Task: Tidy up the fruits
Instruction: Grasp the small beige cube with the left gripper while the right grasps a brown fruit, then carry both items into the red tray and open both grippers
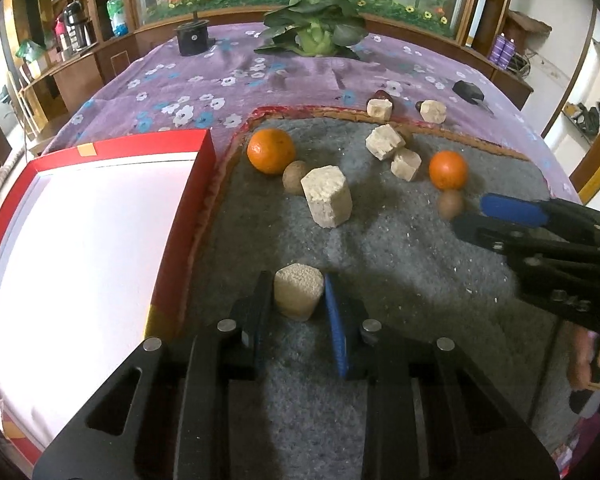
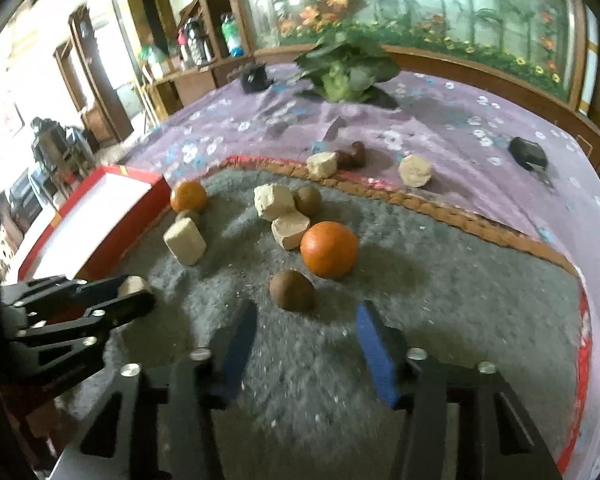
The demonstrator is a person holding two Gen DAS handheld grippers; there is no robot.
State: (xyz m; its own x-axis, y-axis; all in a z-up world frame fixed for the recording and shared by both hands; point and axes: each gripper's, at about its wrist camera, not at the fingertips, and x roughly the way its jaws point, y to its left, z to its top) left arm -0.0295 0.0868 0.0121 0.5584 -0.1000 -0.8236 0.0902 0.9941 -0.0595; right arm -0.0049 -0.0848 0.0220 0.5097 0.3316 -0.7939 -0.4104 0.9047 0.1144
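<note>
- Left tongs point(image 1: 299, 298) are pinching a crumbly beige block point(image 1: 299, 295) by its flat sides on the grey mat point(image 1: 400, 256): light, brittle.
- Right tongs point(image 2: 306, 326), half-wide and empty, are nearing a firm round brown fruit point(image 2: 292, 290).

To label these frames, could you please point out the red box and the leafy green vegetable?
red box point(image 1: 204, 160): left wrist view, on its red side wall.
leafy green vegetable point(image 2: 342, 74): right wrist view, on its pale stalk base.

The left gripper point(image 1: 296, 300) is clamping a beige block point(image 1: 299, 296), angling downward; the right gripper point(image 2: 306, 334) is hanging with jaws apart, gripping nothing.
</note>
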